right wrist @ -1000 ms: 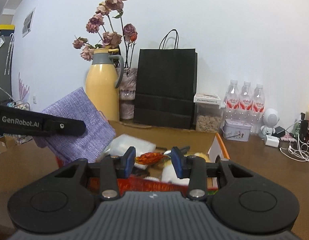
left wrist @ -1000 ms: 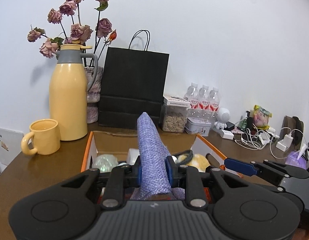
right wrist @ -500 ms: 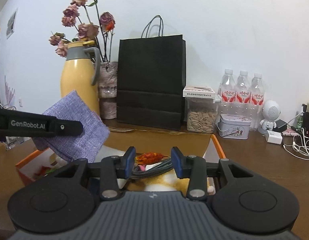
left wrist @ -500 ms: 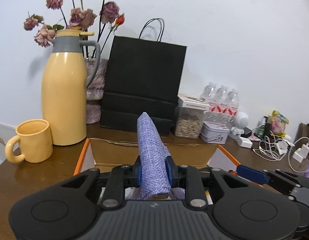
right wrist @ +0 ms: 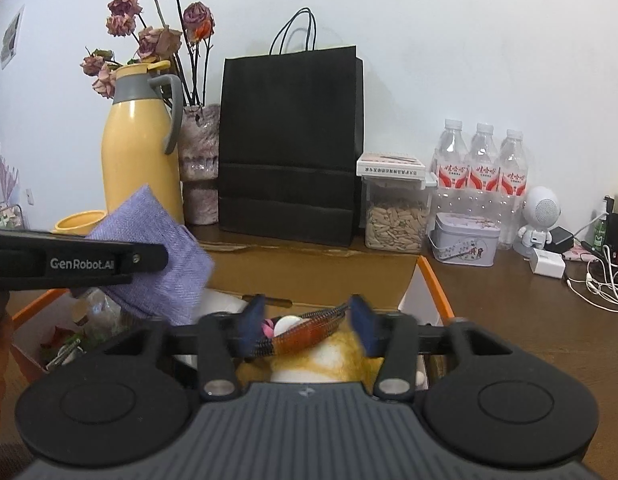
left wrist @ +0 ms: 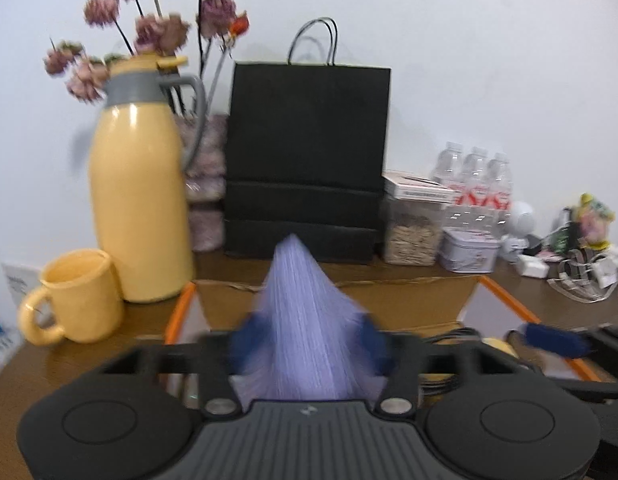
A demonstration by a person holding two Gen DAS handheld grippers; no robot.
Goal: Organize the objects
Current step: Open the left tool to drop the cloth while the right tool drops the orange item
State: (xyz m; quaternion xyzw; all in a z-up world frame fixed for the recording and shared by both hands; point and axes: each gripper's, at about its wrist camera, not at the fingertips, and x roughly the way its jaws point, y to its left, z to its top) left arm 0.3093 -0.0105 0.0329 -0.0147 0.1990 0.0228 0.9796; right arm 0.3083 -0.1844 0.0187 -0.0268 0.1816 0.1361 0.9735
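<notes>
Brown table (left wrist: 89, 360) carries a yellow jug (left wrist: 139, 208), mug (left wrist: 79, 296) and black bag (left wrist: 307, 160). Left gripper (left wrist: 307, 340), blurred, seems spread wide around a purple cloth (left wrist: 305, 320) above the box (left wrist: 501, 300). From the right view, the cloth (right wrist: 157, 264) hangs over the box (right wrist: 433, 284); the right gripper (right wrist: 307, 320) stands parted over a braided cable (right wrist: 305, 330).

Each black ribbed tool (right wrist: 307, 328) has blue pads (right wrist: 363, 326), silver screws, "GenRobot.AI" lettering.

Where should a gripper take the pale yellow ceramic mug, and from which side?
Probably its loop handle, from the view's left: the pale yellow ceramic mug stands upright, handle jutting that way, while the tall yellow flask crowds its right.
</notes>
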